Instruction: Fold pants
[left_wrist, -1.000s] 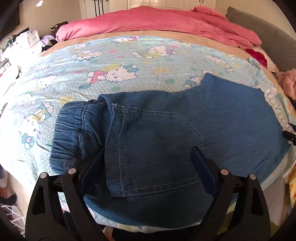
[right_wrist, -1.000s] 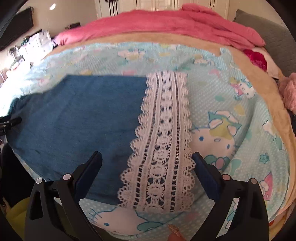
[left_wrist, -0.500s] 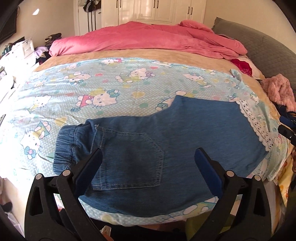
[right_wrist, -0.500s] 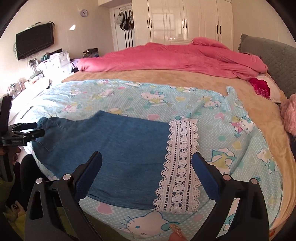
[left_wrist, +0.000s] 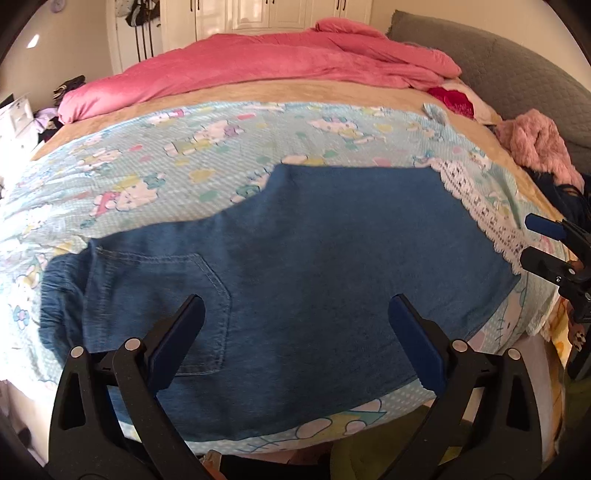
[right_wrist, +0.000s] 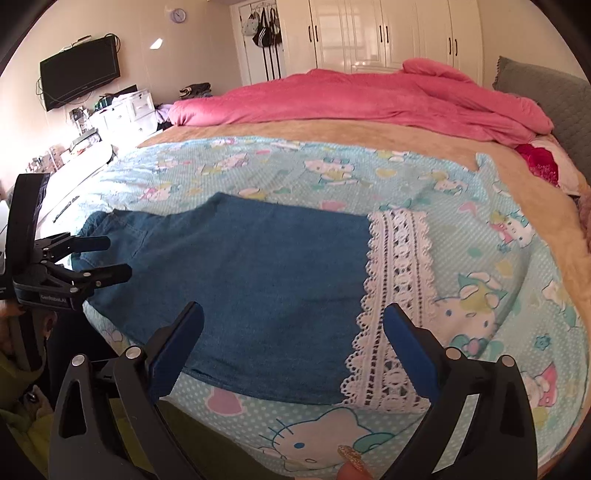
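Note:
Blue denim pants (left_wrist: 295, 258) lie flat along the near edge of the bed, elastic waistband at the left, white lace hem (left_wrist: 480, 210) at the right. They also show in the right wrist view (right_wrist: 258, 280), with the lace hem (right_wrist: 395, 295) on the right. My left gripper (left_wrist: 295, 317) is open and empty, held above the back pocket and seat. My right gripper (right_wrist: 293, 325) is open and empty, above the leg end near the lace. Each gripper shows in the other's view: the right one (left_wrist: 546, 243) and the left one (right_wrist: 96, 258).
The bed has a light blue cartoon-cat sheet (left_wrist: 184, 158) with a pink duvet (left_wrist: 277, 62) bunched at the far side. A grey headboard (left_wrist: 517, 74) and pink fluffy clothes (left_wrist: 539, 144) are at the right. Drawers, a TV (right_wrist: 79, 79) and white wardrobes (right_wrist: 369, 33) line the walls.
Both grippers have pulled back and up from the pants, so more of the bed and room shows. The pants lie where they were. Both grippers stay open.

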